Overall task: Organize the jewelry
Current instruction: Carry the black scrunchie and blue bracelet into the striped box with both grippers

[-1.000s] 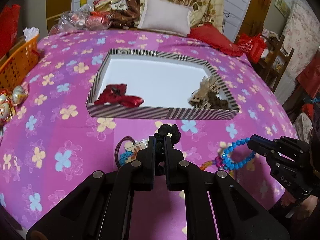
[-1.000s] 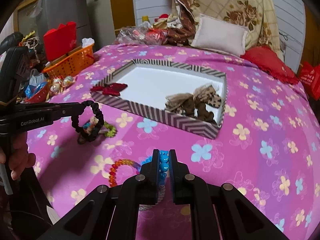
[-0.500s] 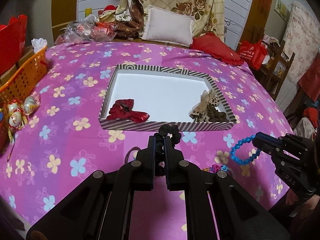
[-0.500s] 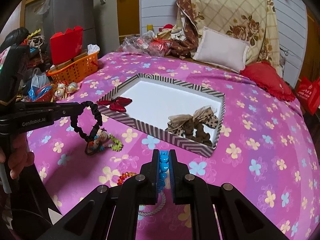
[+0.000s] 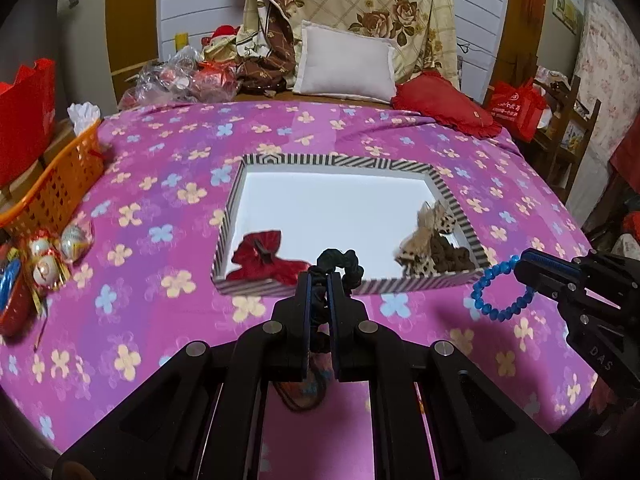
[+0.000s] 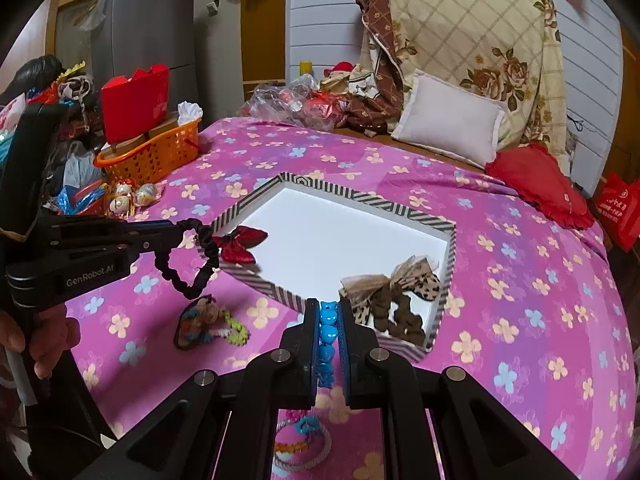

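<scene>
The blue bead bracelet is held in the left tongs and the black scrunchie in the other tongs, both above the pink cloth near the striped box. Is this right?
Not quite: the sides are swapped. The right wrist view shows the blue bead bracelet pinched in the right tongs, while the left tongs hold the black scrunchie. Both do hang above the pink cloth near the striped box.

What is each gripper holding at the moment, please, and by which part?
The left gripper pinches a black scrunchie by a short stretch of its loop. The right gripper clamps a blue bead bracelet across several beads; the rest hangs free.
</scene>
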